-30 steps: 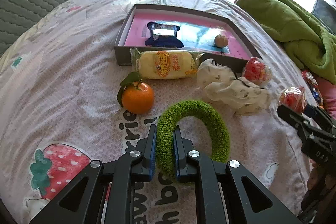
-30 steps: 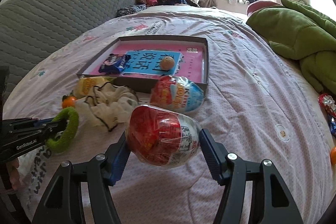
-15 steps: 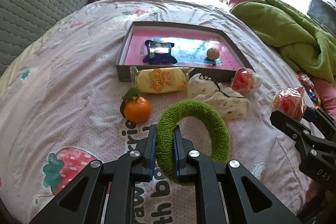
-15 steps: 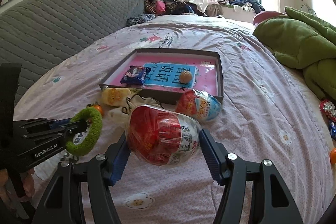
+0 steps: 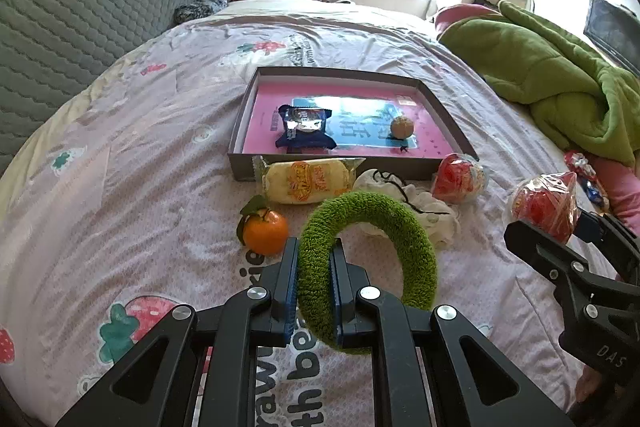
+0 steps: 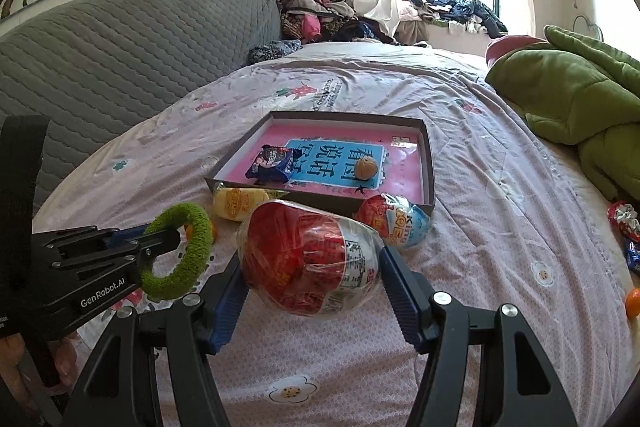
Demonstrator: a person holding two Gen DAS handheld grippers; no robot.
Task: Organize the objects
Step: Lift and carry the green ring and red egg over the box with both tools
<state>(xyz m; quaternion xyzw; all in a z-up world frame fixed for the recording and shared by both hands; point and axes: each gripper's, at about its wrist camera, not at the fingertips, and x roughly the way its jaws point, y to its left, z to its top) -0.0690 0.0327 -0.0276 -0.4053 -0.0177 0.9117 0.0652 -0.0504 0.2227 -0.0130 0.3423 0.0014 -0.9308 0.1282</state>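
Fuzzy green fabric ring (image 5: 370, 267) sits clamped by its near-left rim in the left gripper (image 5: 313, 283), raised over the pink printed bedsheet (image 5: 132, 187). To its right, the right gripper (image 6: 314, 267) squeezes a red foil egg-shaped treat in clear wrap (image 6: 310, 255) between both blue pads. Ahead lies a shallow grey cardboard box with a pink floor (image 5: 256, 99), holding a dark blue snack packet (image 5: 306, 129) and a small brown walnut (image 5: 402, 127). Against the box's front wall rest a yellow wrapped bun (image 5: 308, 179), a crumpled white cloth (image 5: 424, 207) and a second red egg-shaped treat (image 5: 458, 177). An orange tangerine with a leaf (image 5: 265, 231) sits just left of the ring. Far right, a green blanket (image 5: 540, 75) is bunched up.
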